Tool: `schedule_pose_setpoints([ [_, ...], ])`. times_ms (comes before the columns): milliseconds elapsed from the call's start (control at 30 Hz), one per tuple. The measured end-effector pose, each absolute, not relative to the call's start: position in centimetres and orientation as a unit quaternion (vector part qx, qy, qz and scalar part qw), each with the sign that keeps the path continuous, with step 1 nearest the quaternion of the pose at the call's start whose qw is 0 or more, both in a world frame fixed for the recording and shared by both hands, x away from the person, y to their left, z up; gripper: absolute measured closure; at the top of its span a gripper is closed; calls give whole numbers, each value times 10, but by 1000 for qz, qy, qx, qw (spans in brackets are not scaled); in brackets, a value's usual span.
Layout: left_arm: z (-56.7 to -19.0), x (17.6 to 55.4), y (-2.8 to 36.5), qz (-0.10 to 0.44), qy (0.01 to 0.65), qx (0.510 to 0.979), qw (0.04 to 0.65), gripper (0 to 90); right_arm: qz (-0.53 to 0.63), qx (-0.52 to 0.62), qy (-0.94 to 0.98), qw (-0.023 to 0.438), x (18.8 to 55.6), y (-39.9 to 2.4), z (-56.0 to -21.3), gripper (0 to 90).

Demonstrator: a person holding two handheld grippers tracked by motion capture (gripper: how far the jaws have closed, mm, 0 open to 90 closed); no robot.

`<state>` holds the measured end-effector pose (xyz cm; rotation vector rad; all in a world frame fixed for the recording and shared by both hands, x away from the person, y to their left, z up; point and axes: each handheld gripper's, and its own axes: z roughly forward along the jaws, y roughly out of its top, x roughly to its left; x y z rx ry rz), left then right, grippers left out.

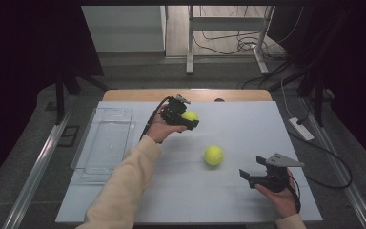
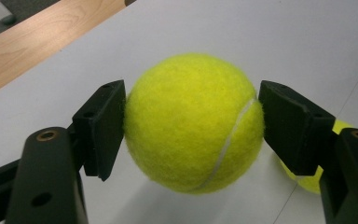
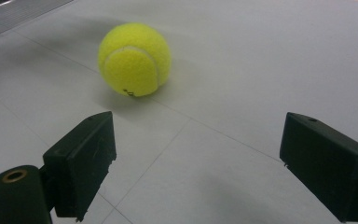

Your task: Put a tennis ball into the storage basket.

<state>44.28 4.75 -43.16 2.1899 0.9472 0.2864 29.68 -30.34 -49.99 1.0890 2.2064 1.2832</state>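
My left gripper is shut on a yellow tennis ball over the far middle of the white table. In the left gripper view both black pads press the sides of this ball, and a shadow lies on the surface under it. A second tennis ball rests on the table mid-right; its edge peeks from behind the right jaw. My right gripper stands open near the front right, jaws wide apart. The second ball lies ahead of it and to the left, well clear of the jaws.
A clear plastic tray sits along the table's left side, with nothing in it. A strip of wood runs along the far edge. Beyond the table are desk legs and cables on the floor.
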Motion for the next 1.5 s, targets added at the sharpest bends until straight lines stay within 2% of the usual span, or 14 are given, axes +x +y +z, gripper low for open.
schedule_pose_setpoints([
  [1500,-419,424,81,147,385,819,398,274,453,388,781,185,296,-303,-499,108],
])
